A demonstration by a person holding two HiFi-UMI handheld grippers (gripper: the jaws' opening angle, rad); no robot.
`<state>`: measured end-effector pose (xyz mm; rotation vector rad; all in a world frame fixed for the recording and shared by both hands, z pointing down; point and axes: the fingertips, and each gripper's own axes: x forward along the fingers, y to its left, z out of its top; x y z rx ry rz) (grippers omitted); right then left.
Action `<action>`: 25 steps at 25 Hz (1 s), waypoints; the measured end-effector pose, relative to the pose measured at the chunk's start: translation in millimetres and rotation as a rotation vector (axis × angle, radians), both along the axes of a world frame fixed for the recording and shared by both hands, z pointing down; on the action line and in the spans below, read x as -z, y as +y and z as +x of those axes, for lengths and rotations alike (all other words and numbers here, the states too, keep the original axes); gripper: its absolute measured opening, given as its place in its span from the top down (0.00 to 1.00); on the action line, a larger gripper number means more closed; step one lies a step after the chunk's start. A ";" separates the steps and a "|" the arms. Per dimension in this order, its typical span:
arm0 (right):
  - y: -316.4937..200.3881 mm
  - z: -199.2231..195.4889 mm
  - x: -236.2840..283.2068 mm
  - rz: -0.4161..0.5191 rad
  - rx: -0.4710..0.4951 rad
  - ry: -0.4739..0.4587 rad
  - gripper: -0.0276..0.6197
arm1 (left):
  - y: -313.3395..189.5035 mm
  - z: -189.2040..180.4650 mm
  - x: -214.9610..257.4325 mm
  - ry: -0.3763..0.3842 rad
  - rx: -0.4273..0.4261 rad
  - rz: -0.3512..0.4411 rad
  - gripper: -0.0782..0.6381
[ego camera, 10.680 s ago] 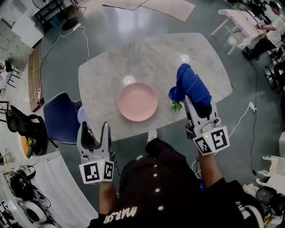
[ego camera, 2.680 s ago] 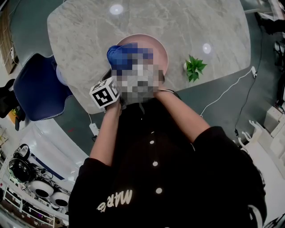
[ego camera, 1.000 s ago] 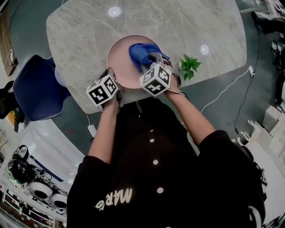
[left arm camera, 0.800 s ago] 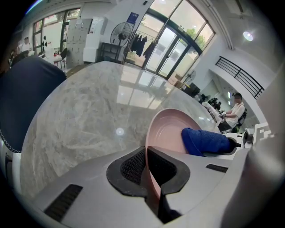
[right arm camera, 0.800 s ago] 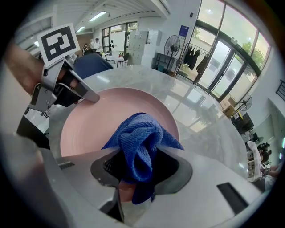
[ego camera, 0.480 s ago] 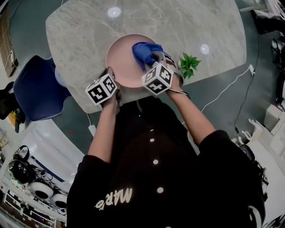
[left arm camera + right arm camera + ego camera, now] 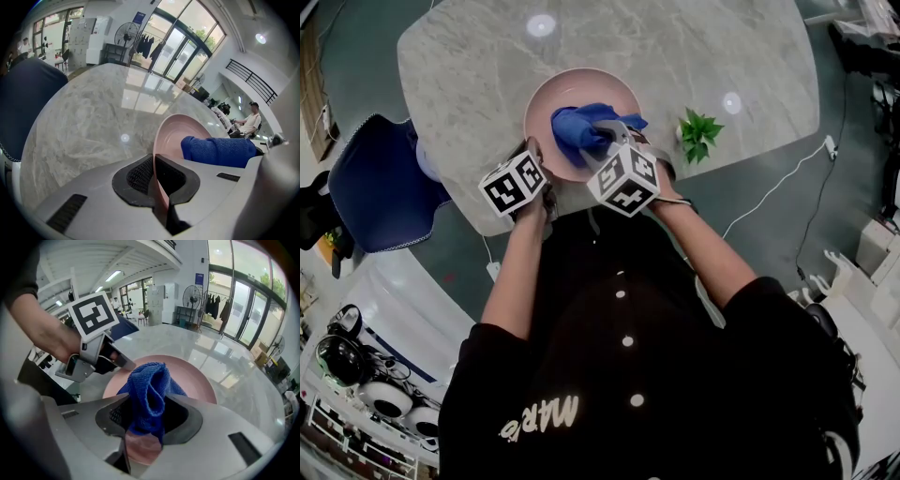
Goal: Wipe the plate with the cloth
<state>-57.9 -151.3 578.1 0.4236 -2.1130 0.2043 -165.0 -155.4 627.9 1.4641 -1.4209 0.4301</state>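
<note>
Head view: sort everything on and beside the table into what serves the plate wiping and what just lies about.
In use: pink plate, clamped at its rim by the left claw; blue cloth, pinched in the right claw.
Lying about: small green plant on the table; blue chair beside it.

the room was a big open hall with a smooth grey floor point(image 7: 356, 75) and a rounded grey-white marble-look table point(image 7: 469, 56), round ceiling lights glaring off its top. a dark blue padded chair point(image 7: 380, 183) sat just beside its left edge. a thin white cable point(image 7: 773, 192) snaked over the floor on the right. the far wall was tall glass doors point(image 7: 180, 47) full of daylight, with a black standing fan point(image 7: 124, 33) and dark clothes on a rack point(image 7: 149, 44) near them.
</note>
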 end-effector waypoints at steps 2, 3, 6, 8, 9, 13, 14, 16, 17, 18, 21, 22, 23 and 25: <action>13.8 -12.7 -1.9 -0.048 0.019 -0.029 0.72 | 0.6 0.4 0.3 0.000 -0.005 0.000 0.85; 20.4 -18.4 -4.8 -0.070 0.032 -0.037 0.72 | 0.9 0.3 0.4 -0.001 -0.007 -0.001 0.85; 35.3 -30.9 -17.8 -0.112 0.073 -0.044 0.72 | 1.0 0.3 -0.3 -0.011 -0.011 -0.003 0.85; 39.3 -35.6 -24.1 -0.121 0.089 -0.056 0.72 | 0.9 0.7 -0.5 -0.015 -0.010 -0.005 0.85; 40.2 -37.1 -26.2 -0.127 0.092 -0.062 0.72 | 0.9 0.7 -0.5 -0.013 -0.009 -0.005 0.85; 40.3 -40.2 -30.6 -0.146 0.117 -0.070 0.72 | 0.8 1.9 -2.0 0.006 0.004 -0.003 0.85; 40.4 -40.7 -31.3 -0.150 0.127 -0.071 0.72 | 0.8 1.5 -1.6 0.005 0.008 -0.006 0.85; 41.5 -41.7 -32.0 -0.160 0.145 -0.074 0.72 | 0.8 0.7 -0.5 -0.001 0.010 -0.009 0.85; 42.0 -42.2 -32.0 -0.164 0.152 -0.075 0.72 | 0.7 0.5 -0.2 -0.002 0.011 -0.009 0.85; 42.5 -42.5 -32.0 -0.168 0.158 -0.075 0.72 | 0.7 0.3 -0.1 -0.003 0.012 -0.009 0.85; 45.2 -41.5 -32.0 -0.177 0.186 -0.070 0.72 | 1.2 0.0 -0.4 -0.006 0.019 -0.010 0.85; 46.4 -40.6 -32.2 -0.181 0.200 -0.065 0.72 | 1.2 0.0 -0.6 -0.007 0.022 -0.011 0.85; 47.8 -39.7 -32.4 -0.185 0.215 -0.060 0.73 | 1.0 -0.1 -0.7 -0.008 0.024 -0.011 0.85; 50.9 -37.5 -32.6 -0.191 0.247 -0.047 0.73 | 0.7 -0.4 -0.4 -0.009 0.025 -0.010 0.85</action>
